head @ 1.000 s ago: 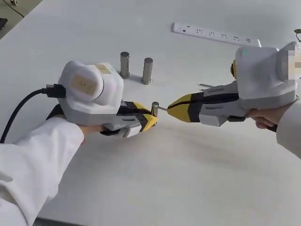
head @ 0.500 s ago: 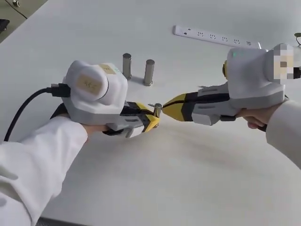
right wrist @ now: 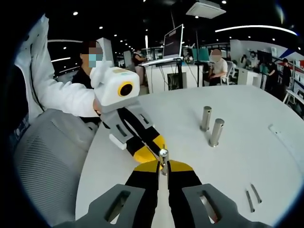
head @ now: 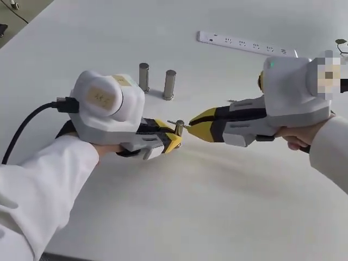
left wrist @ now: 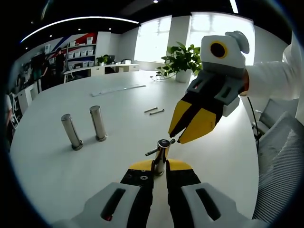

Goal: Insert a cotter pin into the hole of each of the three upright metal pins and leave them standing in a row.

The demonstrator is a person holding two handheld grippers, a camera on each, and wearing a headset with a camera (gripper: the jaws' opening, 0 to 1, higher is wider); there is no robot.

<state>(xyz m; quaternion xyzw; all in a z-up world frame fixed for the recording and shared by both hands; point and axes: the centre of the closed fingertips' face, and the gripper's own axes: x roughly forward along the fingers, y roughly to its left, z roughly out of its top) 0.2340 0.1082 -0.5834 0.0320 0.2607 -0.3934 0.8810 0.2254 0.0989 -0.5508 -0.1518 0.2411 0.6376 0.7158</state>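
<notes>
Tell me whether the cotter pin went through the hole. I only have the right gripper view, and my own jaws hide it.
Observer: Yes. In the left gripper view the cotter pin pokes out the far side of the metal pin, near its top.
Operator: Report how the left gripper is holding it.
Observer: The left gripper is shut on the pin's lower part, so the top with the hole stands free above its jaws.
Operator: Check behind that gripper.
Observer: In the head view a black cable trails from its back over the table, toward the near left edge.
</notes>
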